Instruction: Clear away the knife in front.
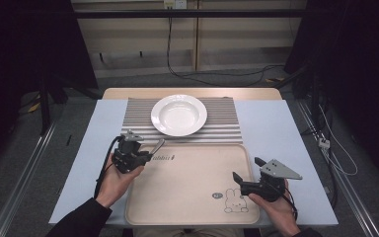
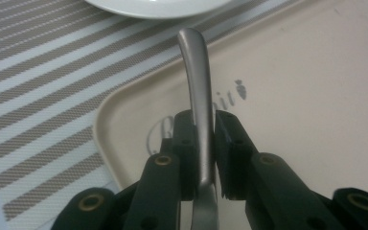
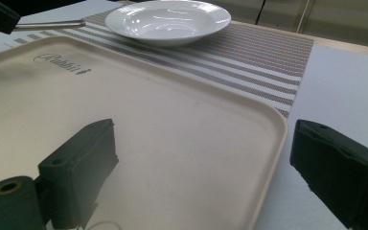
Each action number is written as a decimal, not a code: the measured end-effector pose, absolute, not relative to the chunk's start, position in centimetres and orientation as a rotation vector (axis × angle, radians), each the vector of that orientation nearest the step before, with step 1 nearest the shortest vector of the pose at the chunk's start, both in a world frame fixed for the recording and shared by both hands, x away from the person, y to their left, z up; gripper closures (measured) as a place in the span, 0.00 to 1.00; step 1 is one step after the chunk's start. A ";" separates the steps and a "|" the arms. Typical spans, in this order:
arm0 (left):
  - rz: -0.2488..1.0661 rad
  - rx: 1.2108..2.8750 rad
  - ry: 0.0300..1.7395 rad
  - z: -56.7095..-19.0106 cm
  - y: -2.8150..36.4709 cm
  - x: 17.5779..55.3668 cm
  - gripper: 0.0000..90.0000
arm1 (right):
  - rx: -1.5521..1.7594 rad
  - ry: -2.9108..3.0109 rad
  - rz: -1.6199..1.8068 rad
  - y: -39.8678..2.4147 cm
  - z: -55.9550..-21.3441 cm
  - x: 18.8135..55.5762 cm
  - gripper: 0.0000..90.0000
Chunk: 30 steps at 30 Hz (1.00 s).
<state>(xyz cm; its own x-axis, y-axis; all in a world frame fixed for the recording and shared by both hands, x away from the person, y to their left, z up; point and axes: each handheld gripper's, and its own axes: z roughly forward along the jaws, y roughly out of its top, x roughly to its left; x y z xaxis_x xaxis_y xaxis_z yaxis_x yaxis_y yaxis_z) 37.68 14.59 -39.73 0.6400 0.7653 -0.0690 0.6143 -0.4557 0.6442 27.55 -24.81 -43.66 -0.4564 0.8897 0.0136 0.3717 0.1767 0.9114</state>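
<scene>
My left gripper (image 1: 145,157) is shut on a metal utensil handle (image 2: 197,96) and holds it over the far left corner of the beige tray (image 1: 192,197). The handle (image 1: 157,146) points toward the white plate (image 1: 179,114); its other end is hidden between the jaws. In the right gripper view the same handle (image 3: 52,24) shows at the top left. My right gripper (image 1: 246,174) is open, jaws wide apart, over the tray's near right corner (image 3: 268,143), with nothing between them.
The plate (image 3: 168,20) sits on a striped placemat (image 1: 222,123) beyond the tray. A pale blue cover (image 1: 286,138) lies over the table. The tray bears a rabbit drawing (image 1: 234,200) near its front right.
</scene>
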 end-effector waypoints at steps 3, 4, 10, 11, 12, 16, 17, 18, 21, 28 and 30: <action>0.289 2.222 1.062 -40.1 14.1 37.0 0.89 | 1.183 1.916 1.252 -24.8 -43.6 27.5 0.10; 0.288 2.225 1.062 -40.2 13.9 36.8 0.89 | 1.183 1.917 1.252 -24.8 -43.6 27.5 0.10; 0.265 2.240 1.065 -41.2 13.1 36.5 0.89 | 1.179 1.917 1.253 -24.8 -43.6 27.5 0.10; 0.267 2.237 1.074 -41.4 13.2 36.6 0.89 | 1.180 1.917 1.254 -24.8 -43.6 27.5 0.10; 0.270 2.247 1.075 -41.5 13.2 36.7 0.89 | 1.179 1.918 1.254 -24.8 -43.6 27.5 0.10; 0.272 2.254 1.103 -42.2 13.0 37.0 0.89 | 1.179 1.920 1.254 -24.8 -43.6 27.5 0.10; 0.257 2.250 1.109 -42.4 13.1 37.1 0.89 | 1.179 1.920 1.255 -24.8 -43.6 27.5 0.10; 0.259 2.256 1.110 -42.5 13.0 37.0 0.89 | 1.177 1.920 1.254 -24.8 -43.6 27.5 0.10; 0.248 2.254 1.115 -42.8 12.8 37.0 0.89 | 1.176 1.920 1.253 -24.8 -43.6 27.5 0.10; 0.216 2.237 1.154 -43.2 12.4 37.3 0.89 | 1.179 1.920 1.254 -24.8 -43.6 27.5 0.10; 0.208 2.241 1.153 -43.2 12.4 37.3 0.89 | 1.177 1.920 1.254 -24.8 -43.6 27.5 0.10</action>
